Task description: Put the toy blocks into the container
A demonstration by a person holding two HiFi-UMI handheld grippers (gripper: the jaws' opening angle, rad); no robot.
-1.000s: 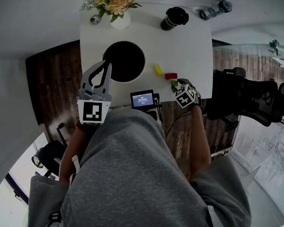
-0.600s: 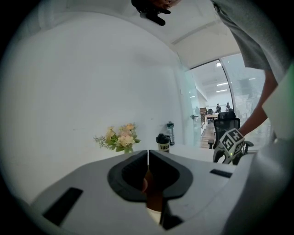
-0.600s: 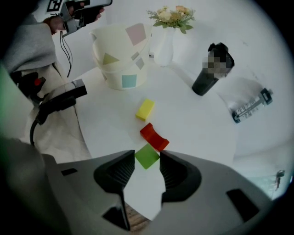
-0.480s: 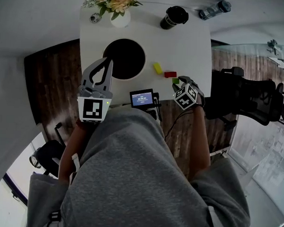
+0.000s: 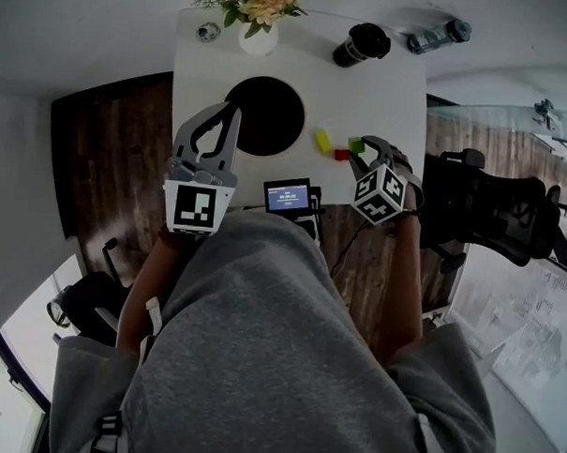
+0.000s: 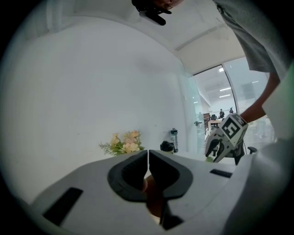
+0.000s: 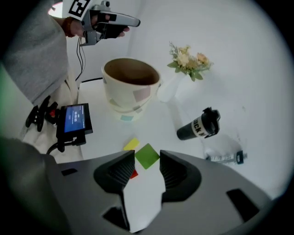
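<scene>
My right gripper [image 5: 360, 143] is shut on a green block [image 7: 147, 156], held by its two sides above the white table [image 5: 392, 104]. A yellow block [image 5: 319, 140] and a red block [image 5: 342, 155] lie on the table just left of it; in the right gripper view the yellow block [image 7: 131, 144] shows beyond the jaws and the red block [image 7: 133, 174] peeks under the left jaw. The round container [image 5: 267, 117], dark inside, stands further left, a pale cup-shaped container [image 7: 131, 85] seen from the side. My left gripper [image 5: 234, 106] hovers shut at its near rim, holding nothing [image 6: 148, 158].
A vase of flowers [image 5: 258, 32], a black travel cup [image 5: 363, 44] and a clear bottle [image 5: 438, 35] stand along the table's far edge. A small screen device [image 5: 287, 197] sits at the near edge. An office chair [image 5: 491, 206] is at the right.
My right gripper has risen off the table with the green block between its jaws. The left gripper has stayed by the container.
</scene>
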